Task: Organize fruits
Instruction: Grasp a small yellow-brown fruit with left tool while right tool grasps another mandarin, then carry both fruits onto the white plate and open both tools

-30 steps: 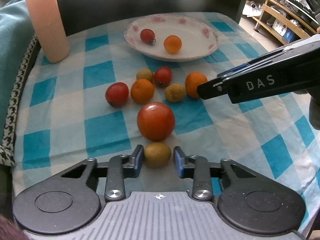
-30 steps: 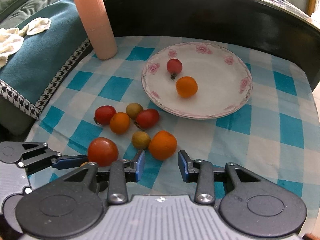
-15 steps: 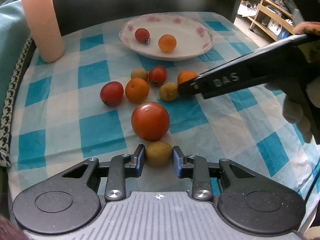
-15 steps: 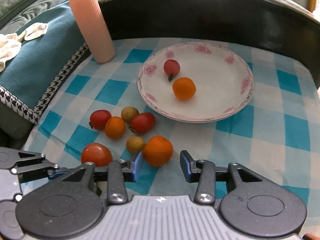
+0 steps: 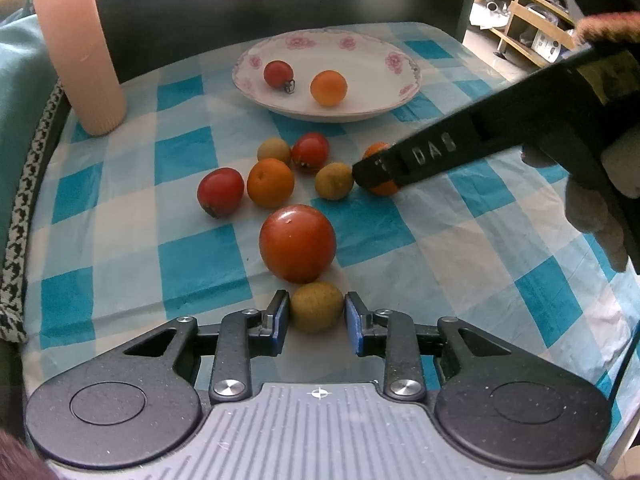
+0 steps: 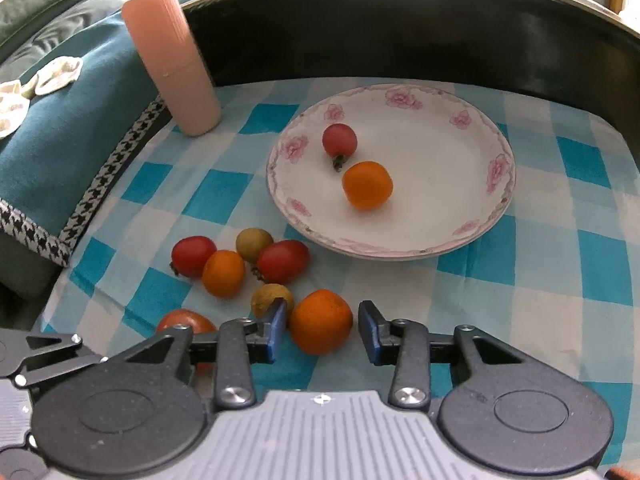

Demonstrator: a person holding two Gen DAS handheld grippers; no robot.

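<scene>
Cup (image 6: 172,60): pink, ribbed, upright on the tablecloth.
Tablecloth (image 6: 560,280): blue and white checks.
Blanket (image 6: 60,128): teal, houndstooth trim.

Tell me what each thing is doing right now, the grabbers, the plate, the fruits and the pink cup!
Left gripper: open, its fingers either side of a small brown fruit.
Right gripper: open around an orange.
Plate: holds one small tomato and one small orange.
Big tomato: on the cloth, not held.
Pink cup: standing upright.

Blue-white checked tablecloth (image 6: 224,196), pink-flowered white plate (image 6: 472,152), pink ribbed cup (image 6: 172,60)
</scene>
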